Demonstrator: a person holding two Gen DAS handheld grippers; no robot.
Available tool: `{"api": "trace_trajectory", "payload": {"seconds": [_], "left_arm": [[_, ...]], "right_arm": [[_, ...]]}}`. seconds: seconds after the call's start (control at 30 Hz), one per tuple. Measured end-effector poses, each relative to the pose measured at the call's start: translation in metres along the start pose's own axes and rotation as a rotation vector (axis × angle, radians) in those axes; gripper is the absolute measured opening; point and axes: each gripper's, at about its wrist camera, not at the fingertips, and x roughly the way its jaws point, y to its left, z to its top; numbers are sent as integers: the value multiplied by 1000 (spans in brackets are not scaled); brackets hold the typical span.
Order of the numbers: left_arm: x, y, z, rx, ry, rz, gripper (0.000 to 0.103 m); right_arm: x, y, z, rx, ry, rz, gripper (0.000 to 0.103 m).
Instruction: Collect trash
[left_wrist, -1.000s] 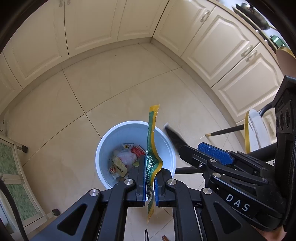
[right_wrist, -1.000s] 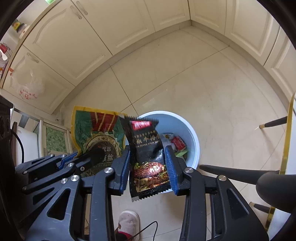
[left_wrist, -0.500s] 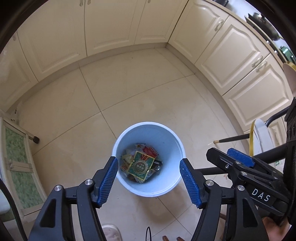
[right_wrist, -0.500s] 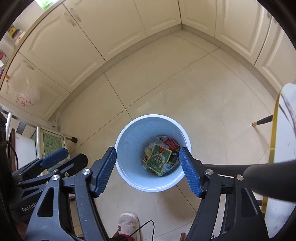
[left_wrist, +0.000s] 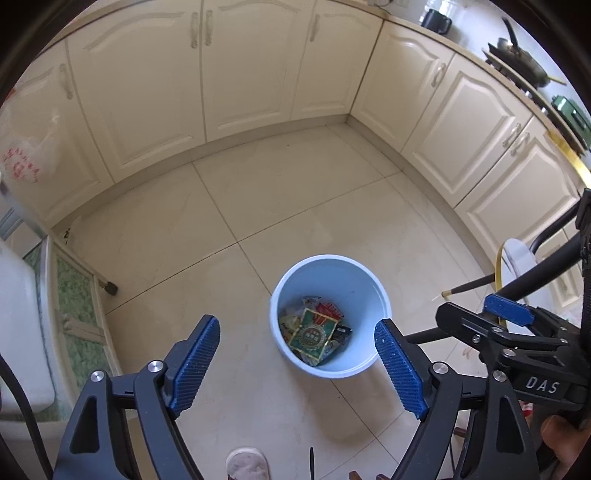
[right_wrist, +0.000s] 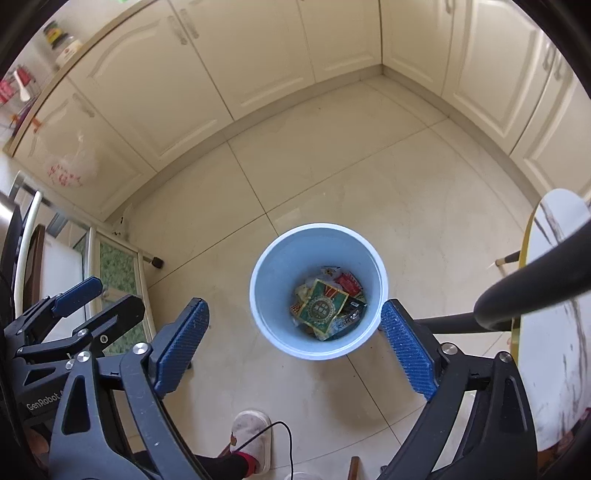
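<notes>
The left gripper (left_wrist: 297, 354) hangs with its jaws spread wide and nothing between them; the right gripper (right_wrist: 295, 334) is likewise released and empty, both poised above the bin (right_wrist: 275, 266) so that anything let go would drop straight in; the bin stands on the floor (right_wrist: 351, 177) below and just ahead of the pads, and the wrappers (right_wrist: 323, 306) lie at its bottom, the green packet (left_wrist: 314, 334) uppermost.
</notes>
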Motion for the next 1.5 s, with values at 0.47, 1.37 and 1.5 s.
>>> {"api": "trace_trajectory", "payload": {"seconds": [0.47,1.37,1.5], "left_arm": [[-123,32,-18,-26,-42,-38,97],[-370,-37,-160,46,-428,-2,102],[-402,-56,-204,84,-533,-17,102]], "right_arm": [[-74,49,-32,-59,-21,-55,103],[-334,97,-131,-193,-459,-334,103],[-379,82,-155,-155,-525,-366,103]]}}
